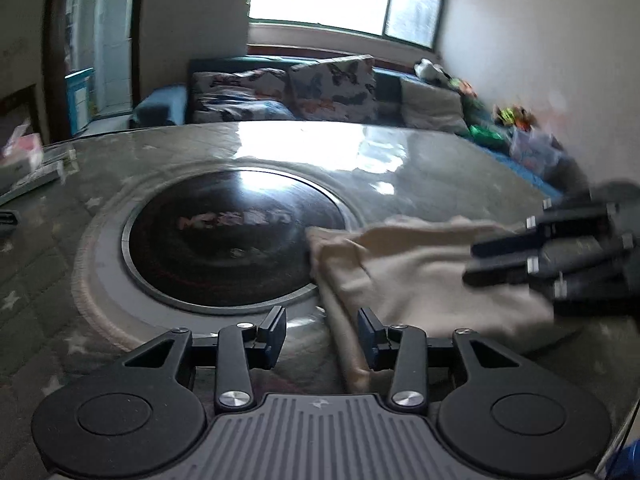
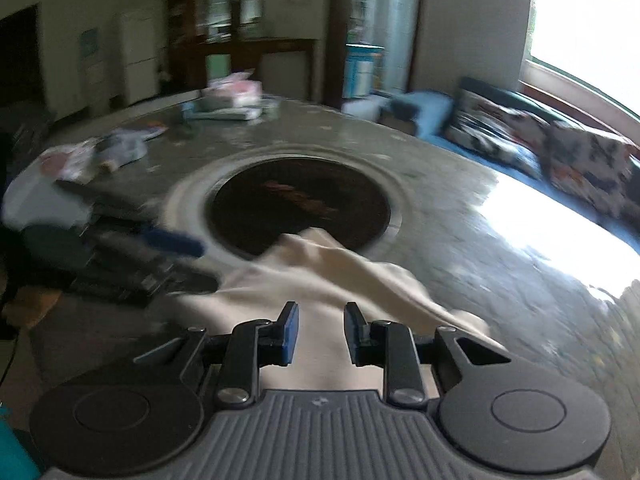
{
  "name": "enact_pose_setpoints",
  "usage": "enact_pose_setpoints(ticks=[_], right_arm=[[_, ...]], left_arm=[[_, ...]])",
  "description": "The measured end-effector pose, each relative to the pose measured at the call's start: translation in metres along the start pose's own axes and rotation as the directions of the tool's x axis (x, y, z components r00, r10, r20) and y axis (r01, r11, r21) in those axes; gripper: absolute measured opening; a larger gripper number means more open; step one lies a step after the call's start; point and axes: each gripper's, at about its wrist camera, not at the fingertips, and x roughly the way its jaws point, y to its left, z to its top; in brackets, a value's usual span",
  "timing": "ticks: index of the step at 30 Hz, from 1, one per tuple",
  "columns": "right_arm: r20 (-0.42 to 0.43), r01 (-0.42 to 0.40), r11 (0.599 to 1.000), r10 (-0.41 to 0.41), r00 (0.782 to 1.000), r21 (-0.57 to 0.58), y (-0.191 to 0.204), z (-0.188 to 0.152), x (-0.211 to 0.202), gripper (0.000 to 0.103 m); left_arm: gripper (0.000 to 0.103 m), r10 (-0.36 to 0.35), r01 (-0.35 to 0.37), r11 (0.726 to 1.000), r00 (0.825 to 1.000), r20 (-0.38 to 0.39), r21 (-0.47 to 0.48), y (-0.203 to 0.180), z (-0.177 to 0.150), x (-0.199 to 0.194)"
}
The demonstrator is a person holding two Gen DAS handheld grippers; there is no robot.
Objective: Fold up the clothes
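**Both grippers free above a cream garment, between folds**

Bench (image 1: 440, 168): large, round, glossy, with a dark round inset plate (image 1: 236, 240) at its centre, ahead of both sets of fingers. Clutter of packets and papers (image 2: 100, 152) on the far side, well apart from the work.

Cream garment (image 1: 420, 272): lies bunched on the bench, one corner lapping onto the dark plate. It sits ahead and to the right of the left gripper (image 1: 322, 334), and directly under and ahead of the right gripper (image 2: 322, 330).

Left gripper: fingers partly open, nothing between them but bare bench and the cloth's near edge below.

Right gripper: fingers a narrower gap apart, cloth beneath but not pinched; holds nothing.

Judgement: a regrasp step. The garment looks rumpled, not squared. The next move likely calls for each gripper to take a separate edge or corner, then draw the cloth flat before folding. Views blurred; cloth outline uncertain.
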Motion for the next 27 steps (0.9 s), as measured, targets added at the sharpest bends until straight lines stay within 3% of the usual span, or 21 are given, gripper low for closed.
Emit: enact_pose_setpoints(ticks=[4,6,11,21,27], right_arm=[[-0.016,-0.030,0.998,0.029,0.999,-0.063,0.026,0.002,0.016,0.021],[-0.037,-0.043,0.995,0.040,0.999,-0.092,0.038,0.000,0.026,0.014],[-0.046,-0.006,0.980,-0.003,0.999,-0.200,0.064,-0.008,0.036,0.011],[-0.033,-0.044,0.980,0.038,0.999,-0.192,0.067,-0.018,0.024,0.013],[0.000,-0.044,0.993,0.044,0.999,-0.114,0.051,-0.015,-0.007,0.016]], left_arm=[[0.043,0.012,-0.012,0.999,1.000,0.008,-0.046,0.016,0.001,-0.008],[0.043,0.022,-0.021,0.998,1.000,0.005,-0.053,0.017,0.001,-0.009],[0.044,0.017,-0.016,0.996,1.000,0.002,-0.084,0.022,0.002,-0.009],[0.048,0.002,-0.004,0.993,1.000,-0.014,-0.116,0.019,0.005,-0.001],[0.050,-0.020,0.018,0.995,1.000,-0.015,-0.094,0.007,0.005,-0.001]])
